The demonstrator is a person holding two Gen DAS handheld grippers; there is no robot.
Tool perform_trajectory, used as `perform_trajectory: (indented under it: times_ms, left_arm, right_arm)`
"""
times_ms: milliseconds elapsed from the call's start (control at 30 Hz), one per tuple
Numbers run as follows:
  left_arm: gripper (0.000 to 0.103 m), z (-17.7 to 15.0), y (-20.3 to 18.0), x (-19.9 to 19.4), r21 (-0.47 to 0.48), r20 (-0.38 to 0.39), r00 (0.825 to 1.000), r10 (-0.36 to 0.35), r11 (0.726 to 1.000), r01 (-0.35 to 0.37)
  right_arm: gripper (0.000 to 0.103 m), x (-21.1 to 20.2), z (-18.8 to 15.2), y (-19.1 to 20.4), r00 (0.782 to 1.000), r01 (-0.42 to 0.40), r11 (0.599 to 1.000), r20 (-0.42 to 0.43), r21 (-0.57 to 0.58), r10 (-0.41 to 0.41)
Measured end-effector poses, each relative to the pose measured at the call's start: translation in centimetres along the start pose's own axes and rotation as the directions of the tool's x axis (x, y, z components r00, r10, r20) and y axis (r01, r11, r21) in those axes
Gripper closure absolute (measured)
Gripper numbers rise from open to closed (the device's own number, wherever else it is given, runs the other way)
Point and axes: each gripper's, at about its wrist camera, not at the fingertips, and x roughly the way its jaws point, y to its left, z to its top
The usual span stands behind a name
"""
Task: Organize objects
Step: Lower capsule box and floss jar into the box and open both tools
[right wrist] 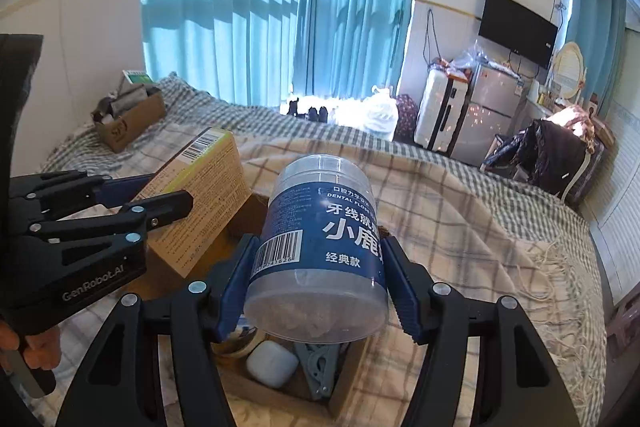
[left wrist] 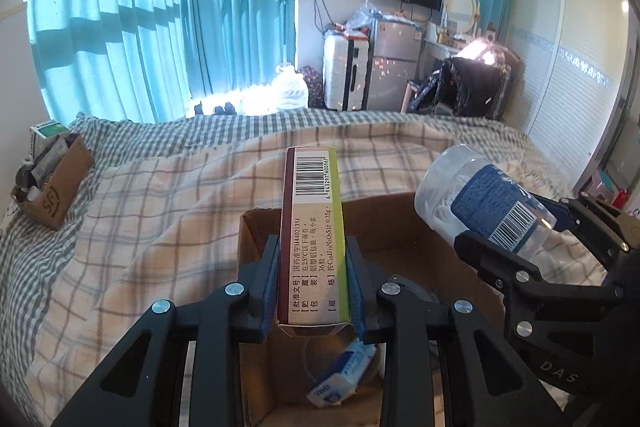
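1. The left tongs (left wrist: 314, 291) are closed on a tall rectangular cardboard medicine box with a barcode and a green side (left wrist: 312, 239); the box is clamped between the blue pads (left wrist: 272, 291) and held above the open brown cardboard box (left wrist: 256, 239) that rests on the bed.
2. The right tongs (right wrist: 318, 287) are closed on a clear plastic cylindrical jar with a dark blue dental-floss label (right wrist: 320, 247); the jar is gripped across its body, tilted, with its clear lid end pointing away from the camera.
3. In the left wrist view the same jar (left wrist: 480, 203) is seen to the right of the medicine box, held over the right edge of the open cardboard box, apart from the medicine box.
4. In the right wrist view the medicine box (right wrist: 200, 203) is seen to the left of the jar, gripped by the left tongs (right wrist: 160, 203).
5. Inside the open cardboard box (right wrist: 344, 399) a white rounded earbud case (right wrist: 272, 363) and a grey plastic clip (right wrist: 320, 371) are seen lying side by side; a blue-and-white packet (left wrist: 340, 379) is seen on its floor in the left wrist view.
6. The bed is covered by a beige and grey checked blanket (left wrist: 160, 211).
7. A second, smaller brown cardboard box filled with items (left wrist: 56, 187) is seen at the far left of the bed, well apart from the tongs.
8. Turquoise curtains (left wrist: 140, 27) are seen behind the bed.
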Motion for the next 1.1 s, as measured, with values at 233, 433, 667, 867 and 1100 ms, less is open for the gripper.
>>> perform_trajectory:
  times_ms: [233, 433, 667, 867, 1100]
  left_arm:
    - [0.073, -1.8, 0.3, 3.7, -0.012, -0.047, 0.998, -0.043, 0.999, 0.042]
    - [0.06, -2.9, 0.3, 3.9, -0.036, -0.078, 0.996, -0.045, 0.998, 0.042]
    - [0.011, -1.7, 0.7, -2.1, -0.028, 0.005, 1.0, 0.002, 1.0, -0.002]
    - [0.0, -1.2, 2.0, -7.6, -0.083, 0.064, 0.997, 0.035, 0.996, -0.03]
    - [0.0, -4.4, 3.8, -10.9, -0.133, 0.079, 0.995, 0.066, 0.99, -0.055]
  right_arm:
    - [0.041, 3.8, -2.3, -1.0, 0.998, -0.01, 1.0, -0.066, 0.019, 0.011]
    - [0.027, 2.3, -1.7, -1.1, 0.999, -0.012, 0.999, -0.033, 0.046, 0.013]
    - [0.016, -3.9, -0.4, -2.0, 0.999, 0.003, 0.996, 0.036, 0.09, -0.006]
    - [0.0, -10.2, -0.1, -2.2, 0.994, 0.067, 0.996, 0.082, 0.062, -0.072]
    - [0.0, -15.1, -2.4, -1.8, 0.991, 0.095, 0.995, 0.091, 0.03, -0.098]
